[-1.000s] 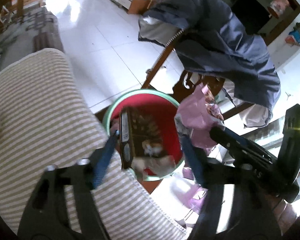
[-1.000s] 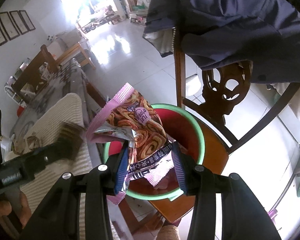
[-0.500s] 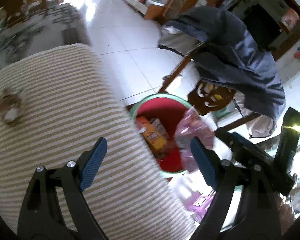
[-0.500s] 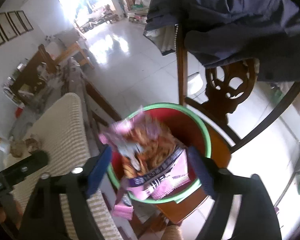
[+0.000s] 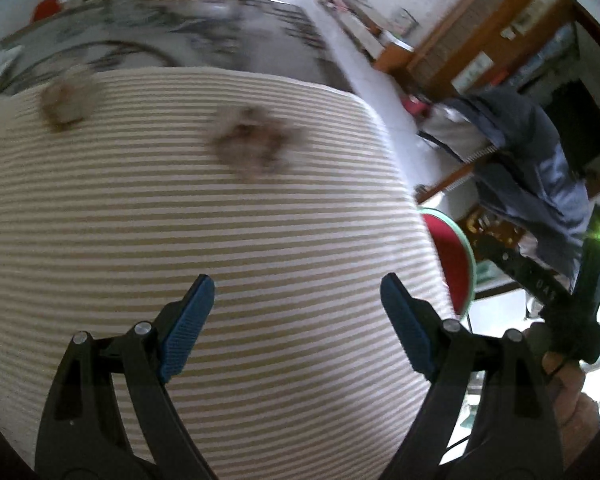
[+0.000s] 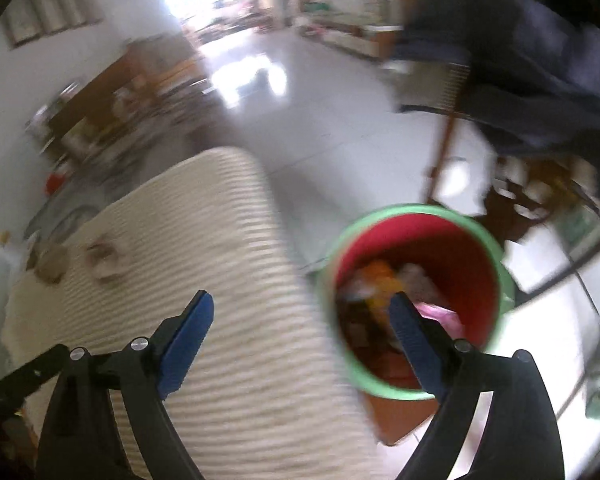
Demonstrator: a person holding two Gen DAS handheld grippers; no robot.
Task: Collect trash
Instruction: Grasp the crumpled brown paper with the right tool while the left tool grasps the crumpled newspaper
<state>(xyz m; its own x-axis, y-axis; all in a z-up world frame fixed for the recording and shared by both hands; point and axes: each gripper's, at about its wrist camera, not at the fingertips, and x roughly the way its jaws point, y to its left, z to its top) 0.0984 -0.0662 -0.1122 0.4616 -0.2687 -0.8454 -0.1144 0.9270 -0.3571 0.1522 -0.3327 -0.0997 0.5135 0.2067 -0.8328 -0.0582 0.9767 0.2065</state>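
the left gripper (image 5: 296, 300) has its jaws wide apart with nothing between them, low in the frame over the striped cloth (image 5: 180, 208). the right gripper (image 6: 300, 312) is also wide and empty; its right finger is seen in front of the red bin (image 6: 452, 248), which has a green rim and sits right of centre in that view.

inside the bin i see blurred wrappers, one orange and a pink bag (image 6: 440, 316) at the lower part. two crumpled brownish scraps remain on the cloth: the nearer scrap (image 5: 252, 140) above centre of the left view, and the farther scrap (image 5: 66, 102) in the upper left.

i judge that both grippers are free for the next pick. the next move asks to bring one gripper over the nearer scrap, lower it and close. the scrap looks light and loose, so it may slip.
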